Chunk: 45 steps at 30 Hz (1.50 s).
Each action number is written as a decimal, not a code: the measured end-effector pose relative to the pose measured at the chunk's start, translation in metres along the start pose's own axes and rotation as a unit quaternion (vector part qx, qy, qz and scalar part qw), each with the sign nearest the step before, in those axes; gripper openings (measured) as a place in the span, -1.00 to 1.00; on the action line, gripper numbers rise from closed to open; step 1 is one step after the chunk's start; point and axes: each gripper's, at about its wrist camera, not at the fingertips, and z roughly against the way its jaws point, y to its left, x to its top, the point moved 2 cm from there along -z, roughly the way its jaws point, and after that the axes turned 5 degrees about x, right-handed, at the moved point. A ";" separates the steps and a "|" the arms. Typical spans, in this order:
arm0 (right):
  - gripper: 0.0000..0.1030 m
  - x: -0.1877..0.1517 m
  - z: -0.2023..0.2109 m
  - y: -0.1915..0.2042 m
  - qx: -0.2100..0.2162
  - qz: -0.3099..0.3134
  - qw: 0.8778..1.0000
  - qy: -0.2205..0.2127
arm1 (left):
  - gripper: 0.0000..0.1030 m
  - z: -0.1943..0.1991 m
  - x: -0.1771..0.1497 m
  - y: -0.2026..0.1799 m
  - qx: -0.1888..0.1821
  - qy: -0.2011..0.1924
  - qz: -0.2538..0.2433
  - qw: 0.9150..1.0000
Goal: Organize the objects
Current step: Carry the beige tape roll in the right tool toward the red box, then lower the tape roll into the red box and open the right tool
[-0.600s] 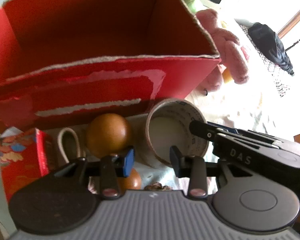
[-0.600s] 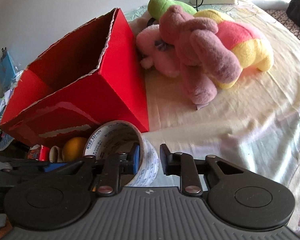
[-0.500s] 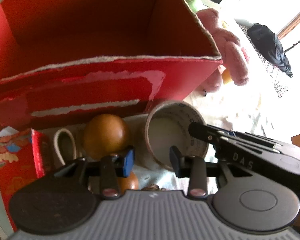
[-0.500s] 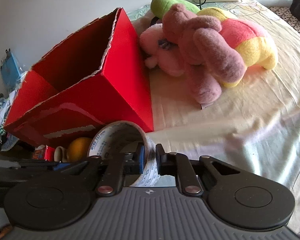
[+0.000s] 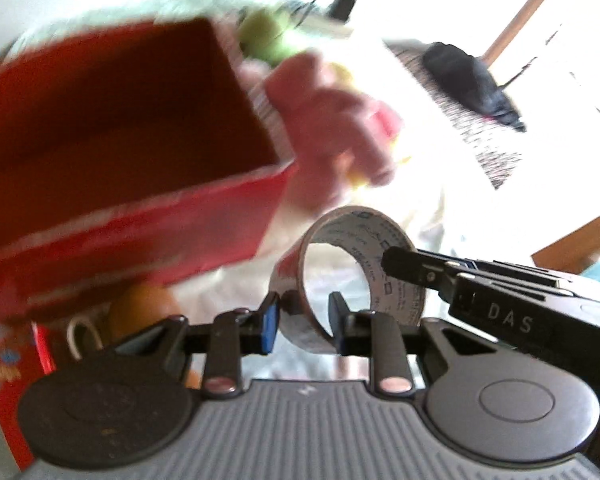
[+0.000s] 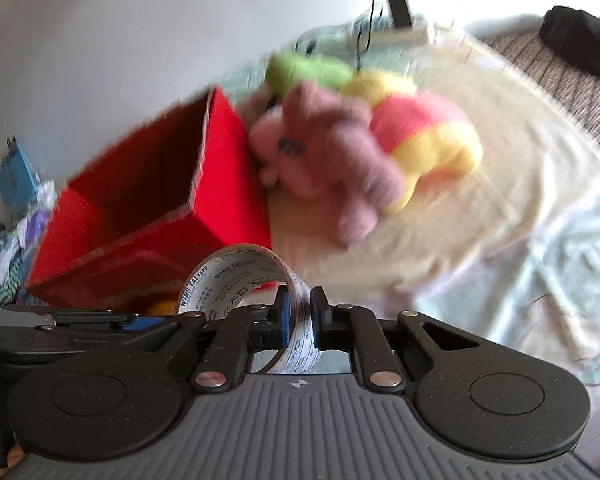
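Tape (image 6: 236,276): lifted, just in front of the red box (image 6: 148,200).
Right gripper (image 6: 299,312): you clench the roll's wall.
Left gripper (image 5: 302,322): straddles the roll's near wall, not pinching it.
Risk: thin-wall grip; your swing may twist the roll loose.
Risk: you clip the box rim.

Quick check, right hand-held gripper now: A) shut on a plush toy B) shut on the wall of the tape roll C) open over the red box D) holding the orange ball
B: the right hand-held gripper has its jaws closed on the wall of the tape roll, one finger inside the ring and one outside; the red box and plush toys lie beyond it, untouched.
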 end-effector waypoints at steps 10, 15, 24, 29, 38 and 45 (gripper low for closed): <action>-0.76 0.072 0.037 0.053 0.022 0.063 0.994 -0.084 | -0.49 0.080 0.058 0.005 0.000 -0.111 -0.037 0.993; -0.76 0.101 0.002 0.080 0.060 0.073 0.994 -0.047 | -0.49 0.090 0.081 0.050 0.025 -0.129 -0.001 0.991; -0.77 0.106 -0.093 0.119 0.045 0.127 0.990 0.051 | -0.51 0.032 0.083 0.125 0.060 -0.066 0.060 0.994; -0.77 0.099 -0.137 0.124 0.024 0.145 0.985 0.095 | -0.51 -0.012 0.079 0.146 0.082 -0.023 0.074 0.994; -0.77 0.098 -0.175 0.136 -0.018 0.193 0.973 0.123 | -0.49 -0.045 0.081 0.156 0.112 0.009 0.051 0.992; -0.77 0.099 -0.192 0.138 -0.041 0.203 0.968 0.143 | -0.43 -0.050 0.084 0.164 0.125 0.013 0.044 0.991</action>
